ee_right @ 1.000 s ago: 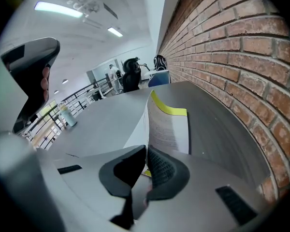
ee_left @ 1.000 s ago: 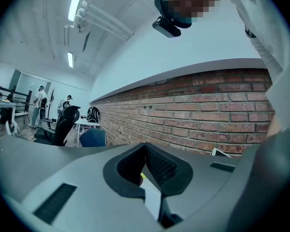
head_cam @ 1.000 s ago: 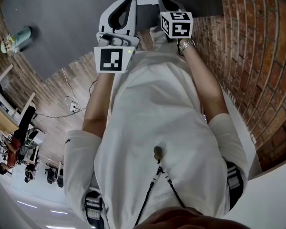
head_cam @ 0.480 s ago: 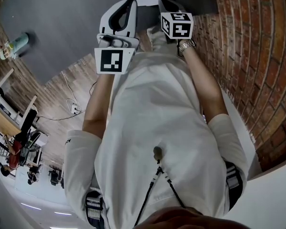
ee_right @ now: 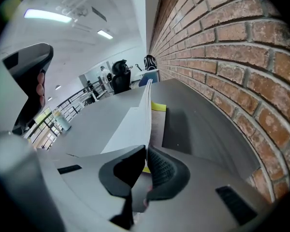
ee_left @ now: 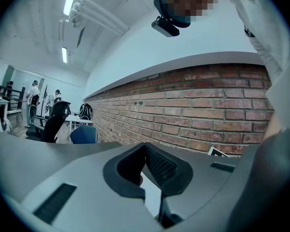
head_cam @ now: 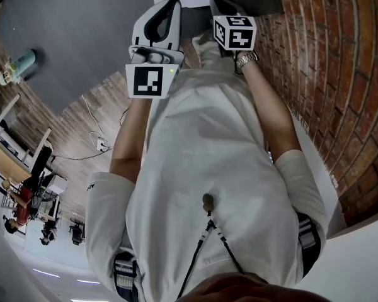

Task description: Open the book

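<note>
White book page (ee_right: 133,124) between jaws of right gripper (ee_right: 146,152)

Rough red brick wall (ee_right: 222,37) on the right; smooth matt grey table (ee_right: 203,124); white paper book (ee_right: 130,129) pages; matt grey plastic right gripper (ee_right: 146,153) with ribbed black pads (ee_right: 163,170); white cloth shirt (head_cam: 208,143).

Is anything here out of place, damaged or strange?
Nothing looks damaged or spilled. The only unusual thing is that the book's pages stand upright on edge, pinched in the right gripper. That fits with opening the book.
</note>
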Tool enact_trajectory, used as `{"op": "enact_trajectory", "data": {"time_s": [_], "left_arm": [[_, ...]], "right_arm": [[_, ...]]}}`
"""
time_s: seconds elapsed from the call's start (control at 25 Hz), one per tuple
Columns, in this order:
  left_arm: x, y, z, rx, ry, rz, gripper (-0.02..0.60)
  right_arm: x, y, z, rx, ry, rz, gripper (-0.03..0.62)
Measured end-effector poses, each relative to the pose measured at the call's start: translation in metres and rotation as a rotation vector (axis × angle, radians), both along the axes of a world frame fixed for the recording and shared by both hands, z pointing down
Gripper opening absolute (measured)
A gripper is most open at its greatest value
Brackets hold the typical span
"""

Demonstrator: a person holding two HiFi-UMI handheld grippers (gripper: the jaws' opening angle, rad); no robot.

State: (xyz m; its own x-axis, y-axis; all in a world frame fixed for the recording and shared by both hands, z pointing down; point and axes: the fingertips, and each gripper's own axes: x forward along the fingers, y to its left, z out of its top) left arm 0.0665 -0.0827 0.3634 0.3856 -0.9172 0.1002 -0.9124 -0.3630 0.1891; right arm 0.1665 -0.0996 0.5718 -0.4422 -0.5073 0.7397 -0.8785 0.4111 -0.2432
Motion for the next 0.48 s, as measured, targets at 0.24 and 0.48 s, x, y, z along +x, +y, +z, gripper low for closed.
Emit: {"op": "enact_trajectory", "data": {"time_s": [0.24,0.48], "left_arm": [[0.012,-0.003,0.003,-0.003,-0.001,0.011,0.022],[0.025,-0.007,0.003,0.0,0.003,0.016,0.022]], "right_arm": [[0.015,-0.001,0.003,-0.006,0.003,0.017,0.043],[0.035,-0.005,0.007,-0.012,0.007,0.039,0.043]]}}
